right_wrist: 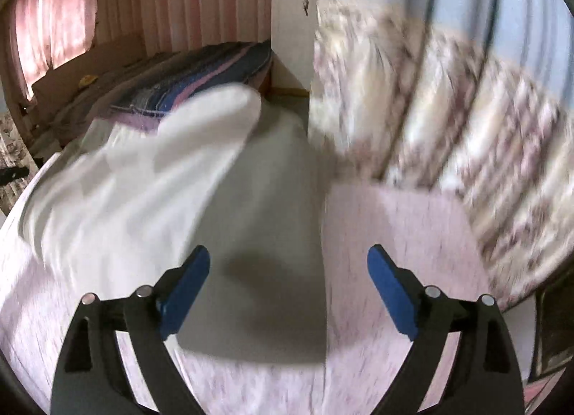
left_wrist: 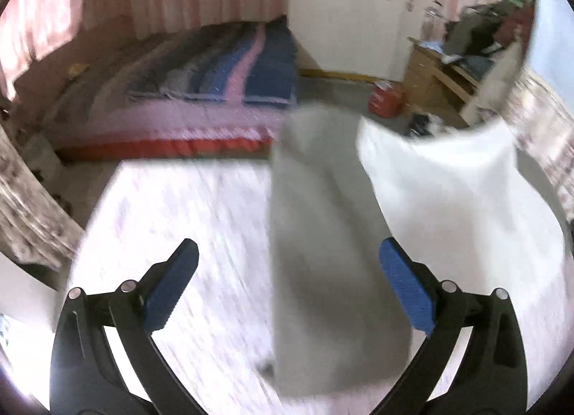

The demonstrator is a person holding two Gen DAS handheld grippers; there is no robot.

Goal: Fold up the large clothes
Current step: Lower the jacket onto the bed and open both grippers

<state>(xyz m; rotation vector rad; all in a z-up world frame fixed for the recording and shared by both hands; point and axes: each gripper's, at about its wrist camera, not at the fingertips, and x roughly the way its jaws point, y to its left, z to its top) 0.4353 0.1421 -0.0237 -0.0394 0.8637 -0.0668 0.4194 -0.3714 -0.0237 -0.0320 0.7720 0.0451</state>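
Your pale pink-patterned surface (left_wrist: 172, 221) fills the lower half of both views, with a bed (left_wrist: 201, 85) under a striped blue and pink blanket beyond it. The white garment (right_wrist: 118, 196) lies spread on the surface, one grey-shaded folded panel running toward you and a brighter white part bunched up behind it; everything is motion-blurred. A patterned curtain (right_wrist: 448, 121) hangs to the right. Your left tongs (left_wrist: 288, 264) stand wide apart above the grey panel, gripping nothing. Your right tongs (right_wrist: 288, 268) are likewise spread wide over the garment's near edge, pads clear of the cloth.
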